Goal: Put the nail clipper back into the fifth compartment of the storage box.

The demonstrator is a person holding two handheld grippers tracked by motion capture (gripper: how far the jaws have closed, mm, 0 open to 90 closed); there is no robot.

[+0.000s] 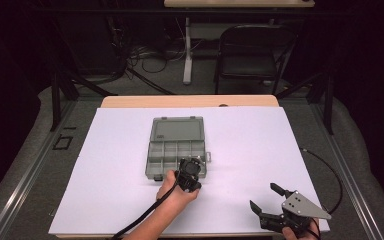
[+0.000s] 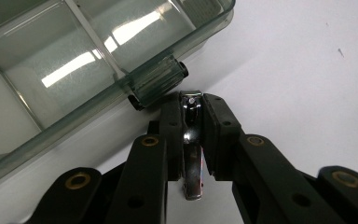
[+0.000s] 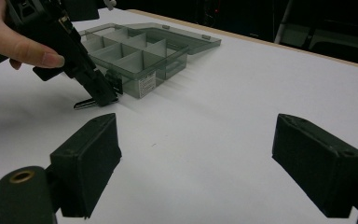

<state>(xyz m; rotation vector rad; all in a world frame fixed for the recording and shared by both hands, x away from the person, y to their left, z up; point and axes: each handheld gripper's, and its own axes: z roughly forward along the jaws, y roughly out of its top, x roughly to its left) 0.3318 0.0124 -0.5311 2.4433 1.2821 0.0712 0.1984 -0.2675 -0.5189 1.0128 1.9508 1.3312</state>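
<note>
my table [image 1: 240, 101] has a wooden top, and a white sheet [image 1: 260, 150] covers nearly all of it; bare wood shows along the far edge. on the sheet lies a clear grey box [image 1: 176, 147], its lid folded open flat toward the far side, its tray split into small compartments. just beside the box's near edge, by its latch [image 2: 156, 84], a shiny nail clipper [image 2: 192, 154] lies low on the sheet, near the middle of the near half. a black cable [image 1: 330, 175] curls past the sheet's right edge.
</note>
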